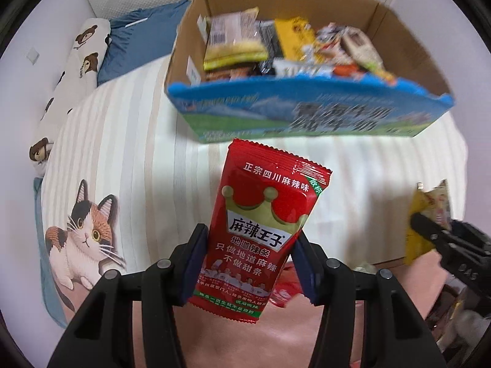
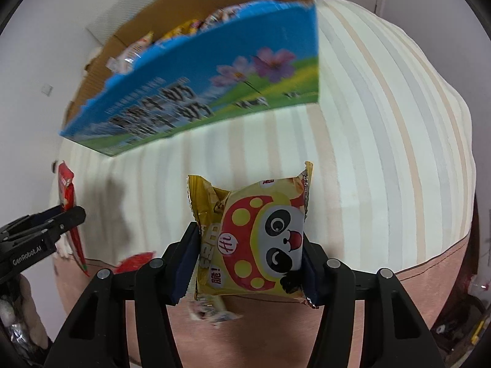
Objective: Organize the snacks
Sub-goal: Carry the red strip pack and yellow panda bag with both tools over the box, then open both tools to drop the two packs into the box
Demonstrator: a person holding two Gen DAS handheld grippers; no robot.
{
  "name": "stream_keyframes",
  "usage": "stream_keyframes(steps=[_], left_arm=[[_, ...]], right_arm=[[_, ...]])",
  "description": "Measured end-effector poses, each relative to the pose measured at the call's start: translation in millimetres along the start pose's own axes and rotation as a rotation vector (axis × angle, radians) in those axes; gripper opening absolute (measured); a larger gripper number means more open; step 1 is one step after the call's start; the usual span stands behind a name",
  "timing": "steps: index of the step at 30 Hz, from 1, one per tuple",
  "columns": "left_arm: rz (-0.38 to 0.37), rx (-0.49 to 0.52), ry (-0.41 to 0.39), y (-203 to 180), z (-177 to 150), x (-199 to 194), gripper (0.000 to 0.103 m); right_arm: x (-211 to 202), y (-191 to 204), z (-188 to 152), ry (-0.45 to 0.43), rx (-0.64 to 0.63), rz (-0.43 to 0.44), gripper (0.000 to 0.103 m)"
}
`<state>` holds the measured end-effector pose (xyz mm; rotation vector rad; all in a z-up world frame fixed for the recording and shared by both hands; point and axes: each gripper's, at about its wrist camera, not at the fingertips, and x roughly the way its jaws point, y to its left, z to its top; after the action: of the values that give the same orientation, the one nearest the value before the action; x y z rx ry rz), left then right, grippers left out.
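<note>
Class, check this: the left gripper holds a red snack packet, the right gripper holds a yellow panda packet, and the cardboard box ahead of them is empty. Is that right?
Not quite. The cardboard box is not empty: the left wrist view shows many snack packets inside it. The rest stands: the left gripper holds the red snack packet, and the right gripper holds the yellow panda packet.

And here we are in a home, a bedroom by every sign. There's the bed (image 1: 129, 141), spread with a cream striped cover, a cartoon cat (image 1: 83, 239) printed at its near corner. Up by the wall lies a blue pillow (image 1: 138, 40), and beside it a long white bolster (image 1: 70, 82) dotted with little bears. A light switch (image 1: 32, 55) sits on the plain white wall, and an opened cardboard box (image 1: 408, 52) full of snack packets rests right on the bed.
</note>
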<state>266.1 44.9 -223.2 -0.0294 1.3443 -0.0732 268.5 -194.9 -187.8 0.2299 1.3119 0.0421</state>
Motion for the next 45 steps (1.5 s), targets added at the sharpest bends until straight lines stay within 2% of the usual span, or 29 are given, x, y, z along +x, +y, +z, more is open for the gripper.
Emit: stream_keyframes(steps=[7,11,17,24,29,32,35,36,37,39,41,45], left_arm=[[-0.139,-0.048,-0.046,-4.0,7.8,-38.1,0.051],[-0.185,-0.055,-0.071,-12.9,20.7,-55.6,0.051],[-0.226,-0.059,-0.095,-21.5,64.6,-74.6,0.051],[-0.245,-0.070,-0.079,-29.4,138.4,-67.6,0.051],[-0.245,-0.093,-0.011,-30.1,185.7,-31.3,0.051],[-0.221,-0.098,0.030,-29.0,206.3,-1.6,0.051],[-0.233,-0.119,0.101,-26.6,218.7,33.3,0.052],[-0.256,-0.147,0.145,-23.4,220.9,50.4,0.052],[-0.263,-0.158,0.171,-21.2,222.3,60.7,0.052],[-0.241,-0.148,0.190,-19.4,223.2,77.6,0.064],[-0.205,-0.139,0.187,-16.8,222.1,84.9,0.086],[-0.200,-0.126,0.180,-12.9,218.6,87.6,0.087]], right_arm=[[-25.5,28.4,18.4,-0.060,-0.006,0.100,0.060],[-49.2,45.5,31.1,-0.113,-0.024,0.149,0.060],[-94.7,65.4,70.6,-0.193,-0.063,0.205,0.060],[-101.6,74.8,139.2,-0.227,-0.081,0.179,0.060],[-78.0,68.7,193.8,-0.182,-0.064,0.156,0.060],[-49.1,65.8,221.6,-0.138,-0.051,0.140,0.060],[-15.2,62.9,237.8,-0.083,-0.032,0.140,0.061],[-0.8,60.8,242.1,-0.049,-0.012,0.144,0.068],[16.8,59.3,246.1,0.002,-0.001,0.140,0.078],[44.3,58.6,250.2,0.071,-0.004,0.111,0.095],[59.5,57.4,249.9,0.100,-0.002,0.090,0.095],[70.1,58.7,248.3,0.102,-0.032,0.045,0.096]])
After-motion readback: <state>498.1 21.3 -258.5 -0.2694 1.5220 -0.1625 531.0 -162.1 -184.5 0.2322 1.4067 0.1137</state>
